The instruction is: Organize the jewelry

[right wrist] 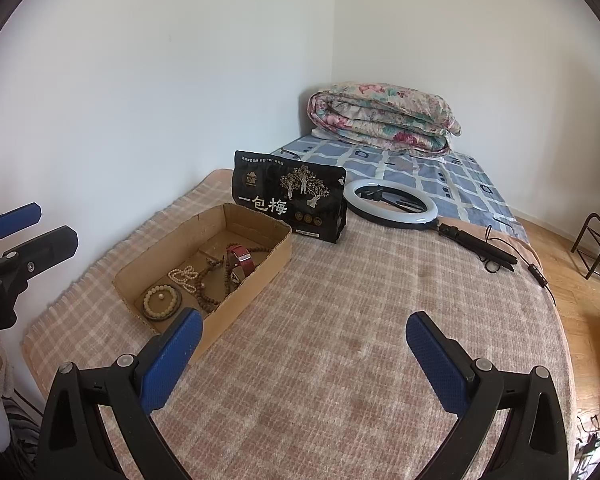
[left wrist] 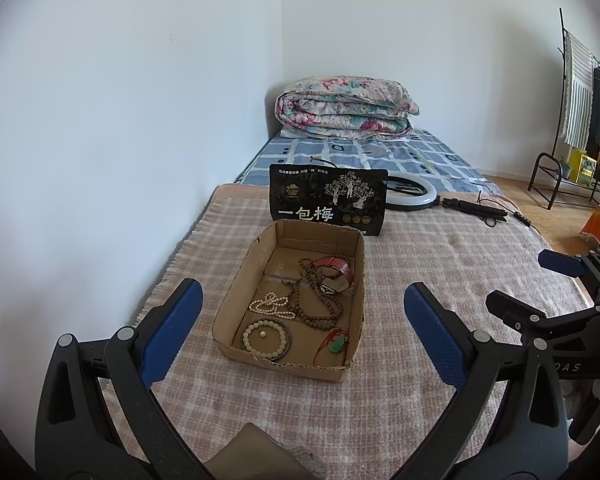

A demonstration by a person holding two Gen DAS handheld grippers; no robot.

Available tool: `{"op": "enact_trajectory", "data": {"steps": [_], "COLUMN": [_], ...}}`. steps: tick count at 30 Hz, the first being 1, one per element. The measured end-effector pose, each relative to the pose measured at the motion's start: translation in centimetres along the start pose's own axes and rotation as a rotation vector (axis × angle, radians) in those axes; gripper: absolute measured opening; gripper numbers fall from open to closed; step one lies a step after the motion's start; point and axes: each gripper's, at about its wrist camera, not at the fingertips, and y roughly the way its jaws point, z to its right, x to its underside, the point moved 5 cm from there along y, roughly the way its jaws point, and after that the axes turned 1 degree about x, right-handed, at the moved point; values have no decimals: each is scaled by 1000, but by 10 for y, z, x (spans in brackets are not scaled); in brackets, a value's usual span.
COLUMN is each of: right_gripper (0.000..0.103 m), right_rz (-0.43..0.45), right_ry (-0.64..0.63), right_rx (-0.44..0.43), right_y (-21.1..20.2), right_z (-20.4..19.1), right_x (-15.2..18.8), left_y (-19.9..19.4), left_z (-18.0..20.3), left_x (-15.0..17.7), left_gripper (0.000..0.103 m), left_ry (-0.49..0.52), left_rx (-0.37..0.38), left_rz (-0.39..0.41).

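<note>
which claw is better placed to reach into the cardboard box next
Left, probably. The open left claw points straight at the cardboard box, framing the cream bead bracelet. The open right claw aims at bare blanket beside it.

A pink-and-cream plaid blanket [left wrist: 420, 264] is spread on the bed. A plain brown cardboard box [left wrist: 236, 280] is seen, with a red watch strap [left wrist: 336, 266], cream pearls [left wrist: 270, 304], brown beads [left wrist: 320, 304] and a green pendant on red cord [left wrist: 336, 344] inside. A black pouch [left wrist: 328, 200] is printed with white characters. A floral quilt [left wrist: 344, 106] is laid on a blue checked sheet [left wrist: 380, 156].
</note>
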Motion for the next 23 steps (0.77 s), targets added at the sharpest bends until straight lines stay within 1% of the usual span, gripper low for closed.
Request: {"op": "enact_trajectory", "data": {"steps": [19,23], "right_gripper": [103,103], "right_rz": [-5,-7], "right_ry": [-3,-7], "right_rx": [-3,-4], "right_y": [1,2], "right_z": [-2,-4], "right_x": [5,8], "left_y": [0,0], "left_z": [0,-1], "left_x": [0,0], "left_gripper": [102,102], "left_ry": [-1,4], "left_rx": [2,-8], "left_rz": [-1,1]}}
